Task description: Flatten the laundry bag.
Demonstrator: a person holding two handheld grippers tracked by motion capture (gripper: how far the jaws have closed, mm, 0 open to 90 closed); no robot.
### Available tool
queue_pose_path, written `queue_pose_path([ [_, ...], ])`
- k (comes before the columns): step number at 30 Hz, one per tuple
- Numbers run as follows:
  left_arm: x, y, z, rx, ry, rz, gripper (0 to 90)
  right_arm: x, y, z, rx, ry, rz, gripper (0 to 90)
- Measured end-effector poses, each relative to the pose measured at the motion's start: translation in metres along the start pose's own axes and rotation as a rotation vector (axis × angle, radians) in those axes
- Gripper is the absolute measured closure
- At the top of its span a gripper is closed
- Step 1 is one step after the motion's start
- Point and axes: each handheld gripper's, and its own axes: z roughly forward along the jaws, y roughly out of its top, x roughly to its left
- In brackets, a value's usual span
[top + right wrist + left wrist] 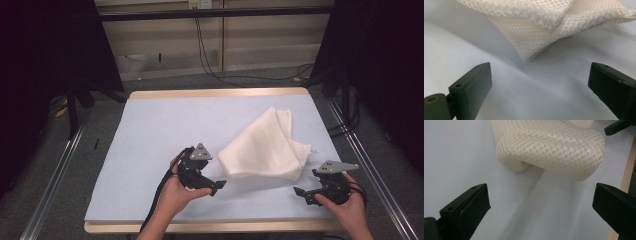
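**Around your work: the bench and the room behind it**

You have a bench [150, 130] under a pale blue-grey sheet [165, 125], with a strip of light wood [220, 93] showing along its far edge and another along the near edge. To either side of you, metal rails [55, 175] run along a grey carpeted floor [100, 165]. Beyond the bench, black cables [210, 65] hang down a beige panelled wall [260, 45] and trail over the floor. A dark horizontal bar [215, 13] crosses high up, and black curtains [45, 55] close off both sides. A dark stand [73, 107] rises at your far left.
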Motion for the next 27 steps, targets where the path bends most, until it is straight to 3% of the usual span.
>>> queue_pose_path([
  [5, -0.004, 0.007, 0.006, 0.012, 0.000, 0.004, 1.2, 0.001, 0.003, 0.002, 0.001, -0.028, 0.020, 11.5],
  [9, -0.006, 0.010, 0.009, 0.011, 0.006, 0.012, 1.7, 0.003, 0.004, 0.003, -0.001, -0.024, 0.026, 13.4],
  [12, -0.006, 0.012, 0.009, -0.017, 0.001, -0.005, 5.3, 0.004, 0.005, 0.004, -0.005, -0.022, 0.027, 15.4],
  [13, -0.005, 0.014, 0.008, -0.013, -0.006, -0.015, 13.4, 0.005, 0.007, 0.004, 0.000, -0.025, 0.027, 19.7],
  [19, -0.003, 0.017, 0.009, -0.011, 0.013, -0.030, 16.4, 0.010, 0.011, 0.007, 0.008, -0.008, 0.007, 32.8],
  [22, 0.000, 0.017, 0.010, -0.004, 0.009, -0.023, 26.4, 0.011, 0.012, 0.009, 0.009, -0.001, 0.000, 43.8],
  [23, 0.001, 0.017, 0.010, 0.000, 0.010, -0.027, 30.2, 0.011, 0.013, 0.009, 0.006, -0.009, -0.019, 47.9],
  [24, 0.002, 0.016, 0.010, 0.003, 0.003, -0.031, 30.2, 0.011, 0.013, 0.009, 0.006, -0.009, -0.019, 47.9],
  [25, 0.004, 0.016, 0.010, 0.026, 0.011, -0.037, 35.6, 0.013, 0.014, 0.008, 0.010, -0.003, -0.002, 52.2],
  [27, 0.007, 0.015, 0.010, 0.028, 0.006, -0.047, 41.6, 0.012, 0.014, 0.008, 0.002, 0.009, -0.013, 57.7],
])
